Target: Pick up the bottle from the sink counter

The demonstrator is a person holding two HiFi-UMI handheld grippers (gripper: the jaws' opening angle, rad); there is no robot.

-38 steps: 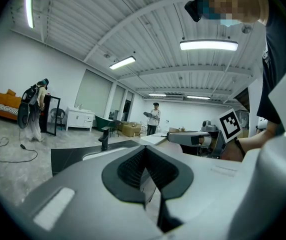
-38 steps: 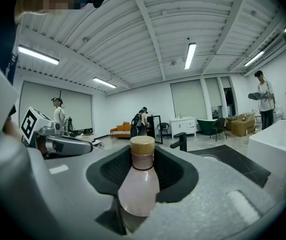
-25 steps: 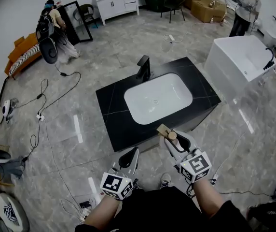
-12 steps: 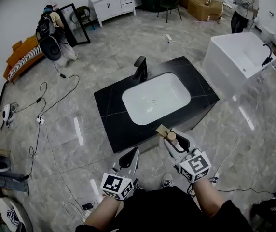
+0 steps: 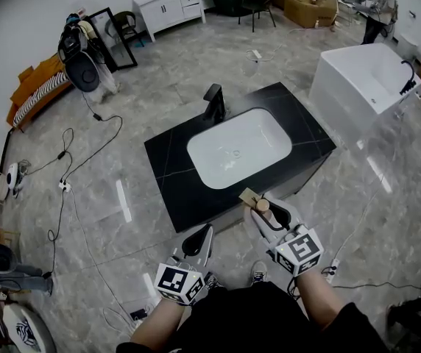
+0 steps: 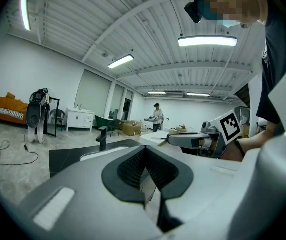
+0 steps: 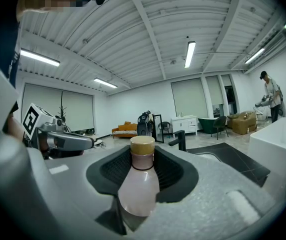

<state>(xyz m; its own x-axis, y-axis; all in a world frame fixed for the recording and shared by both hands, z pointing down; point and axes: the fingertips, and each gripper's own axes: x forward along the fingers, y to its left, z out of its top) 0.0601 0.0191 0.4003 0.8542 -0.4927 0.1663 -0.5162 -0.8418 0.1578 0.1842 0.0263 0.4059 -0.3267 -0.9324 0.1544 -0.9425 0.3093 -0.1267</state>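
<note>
Grey marble floor, white walls, white freestanding bathtub at right, white cabinet and orange sofa along the walls, black cables trailing, ribbed ceiling with strip lights.

left claw: jaws together, empty | right claw: clamped on bottle | both low, side by side

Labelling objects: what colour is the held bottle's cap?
Tan cap on a pale pink bottle, clearest in the right gripper view.

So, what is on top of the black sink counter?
Only the black faucet stands on the counter. The bottle in the right tongs covers a bit of its near edge.
</note>
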